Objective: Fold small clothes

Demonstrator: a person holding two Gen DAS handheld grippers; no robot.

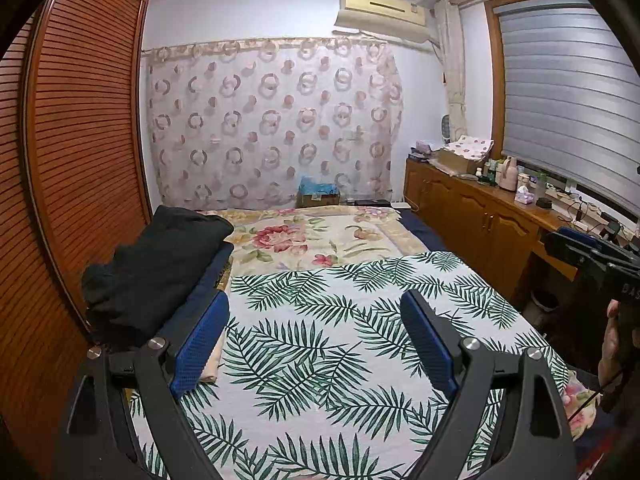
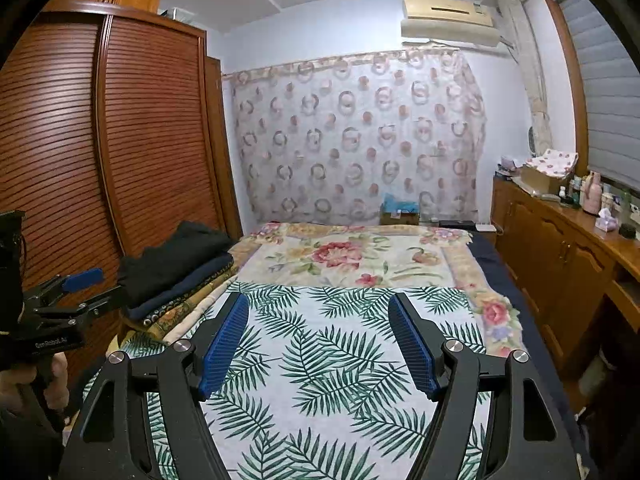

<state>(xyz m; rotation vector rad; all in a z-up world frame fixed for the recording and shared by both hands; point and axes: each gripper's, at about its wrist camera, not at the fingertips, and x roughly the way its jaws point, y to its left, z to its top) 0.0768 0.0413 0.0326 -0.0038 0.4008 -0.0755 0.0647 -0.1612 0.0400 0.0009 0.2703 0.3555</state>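
Observation:
A stack of folded clothes lies on the bed's left edge, a black garment [image 1: 156,268] on top of a navy one [image 1: 200,292]; the black garment [image 2: 176,256] also tops the stack in the right wrist view, with patterned pieces under it. My left gripper [image 1: 316,312] is open and empty above the palm-leaf sheet [image 1: 328,360]. My right gripper [image 2: 318,312] is open and empty above the same sheet [image 2: 328,380]. The left gripper also shows at the left edge of the right wrist view [image 2: 80,284], and the right gripper at the right edge of the left wrist view [image 1: 592,256].
A floral blanket [image 1: 320,236] covers the far half of the bed. A slatted wooden wardrobe [image 1: 80,140] stands close on the left. A wooden cabinet [image 1: 480,208] with bottles and boxes runs along the right under the window. A curtain [image 1: 276,120] hangs behind the bed.

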